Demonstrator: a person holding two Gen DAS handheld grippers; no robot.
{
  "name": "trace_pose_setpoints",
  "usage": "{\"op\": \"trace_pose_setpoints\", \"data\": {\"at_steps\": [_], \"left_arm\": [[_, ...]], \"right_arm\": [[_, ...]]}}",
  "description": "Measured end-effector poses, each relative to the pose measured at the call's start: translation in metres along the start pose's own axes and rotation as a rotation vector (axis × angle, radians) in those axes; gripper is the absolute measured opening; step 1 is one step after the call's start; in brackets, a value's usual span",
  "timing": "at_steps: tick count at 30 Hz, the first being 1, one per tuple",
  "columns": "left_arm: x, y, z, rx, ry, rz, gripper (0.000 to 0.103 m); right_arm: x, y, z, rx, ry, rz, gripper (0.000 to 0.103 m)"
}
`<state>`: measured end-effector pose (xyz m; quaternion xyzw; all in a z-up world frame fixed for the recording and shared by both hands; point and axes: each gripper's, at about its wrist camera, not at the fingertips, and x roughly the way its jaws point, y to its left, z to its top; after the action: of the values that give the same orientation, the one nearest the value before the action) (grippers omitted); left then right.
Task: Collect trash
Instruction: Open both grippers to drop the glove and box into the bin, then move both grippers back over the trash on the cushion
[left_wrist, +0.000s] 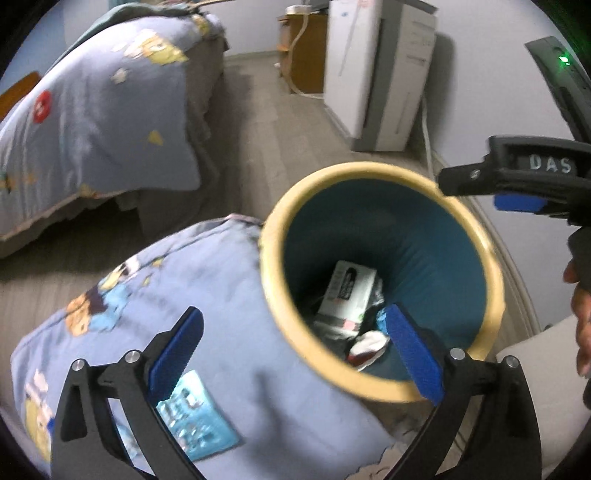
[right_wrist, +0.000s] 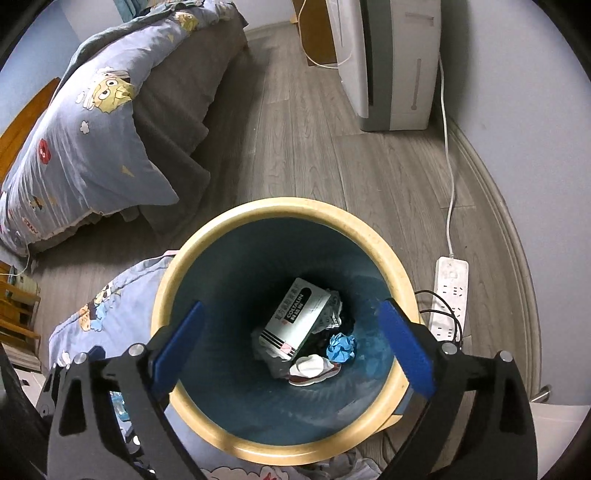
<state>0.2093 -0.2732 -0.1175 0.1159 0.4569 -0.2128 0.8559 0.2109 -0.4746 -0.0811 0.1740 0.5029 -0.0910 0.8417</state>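
Beside the bed, on the grey wood-look floor (right_wrist: 314, 147), a large blue quilt with cartoon prints (left_wrist: 229, 314) is seen lying against a round waste bin with a pale yellow rim and a teal inside (right_wrist: 397, 275). A white floor appliance (right_wrist: 391, 62) is placed by the wall, and a white power strip (right_wrist: 450, 295) lies just beside the bin.

Above the bin the right gripper (right_wrist: 291, 347) is held with its blue-padded jaws spread wide, and nothing is held between them. The left gripper (left_wrist: 291, 354) is likewise released and empty; it is pointed at the edge of the bin and the quilt.

At the bottom of the bin some trash is already collected: a white cardboard medicine box (right_wrist: 295, 321), a crumpled blue tissue ball (right_wrist: 341, 347), a small white and dark red wrapper (right_wrist: 314, 369), and some grey crumpled paper under the box. So a part of the task is judged to be done. A flat teal printed packet (left_wrist: 195, 417) is seen on the quilt near the left gripper; it is probably still to be picked up, but whether it is trash cannot be told for sure.

On the medicine box the word "COLTALIN" seems to be printed, with Chinese characters which are too small to be read. On the body of the right gripper, in the left view, the letters "DAS" are written.
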Motion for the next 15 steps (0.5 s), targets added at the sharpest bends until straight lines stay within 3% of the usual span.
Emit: {"op": "trace_pose_setpoints", "data": {"at_steps": [2, 5, 7, 12, 15], "left_arm": [[-0.006, 0.005, -0.006, -0.009, 0.004, 0.03, 0.098], [-0.026, 0.012, -0.015, -0.011, -0.049, 0.046, 0.098], [-0.043, 0.017, -0.02, -0.004, -0.078, 0.019, 0.098], [-0.087, 0.035, -0.031, -0.007, -0.145, 0.072, 0.098], [-0.112, 0.055, -0.037, -0.023, -0.128, 0.086, 0.098]], "right_arm": [[-0.001, 0.003, 0.0, -0.007, 0.0, 0.003, 0.093], [-0.004, 0.01, -0.001, -0.021, -0.005, 0.004, 0.093], [-0.007, 0.016, -0.002, -0.034, -0.011, 0.002, 0.093], [-0.012, 0.034, -0.004, -0.072, -0.011, 0.002, 0.093], [-0.016, 0.048, -0.006, -0.097, -0.015, 0.005, 0.093]]}}
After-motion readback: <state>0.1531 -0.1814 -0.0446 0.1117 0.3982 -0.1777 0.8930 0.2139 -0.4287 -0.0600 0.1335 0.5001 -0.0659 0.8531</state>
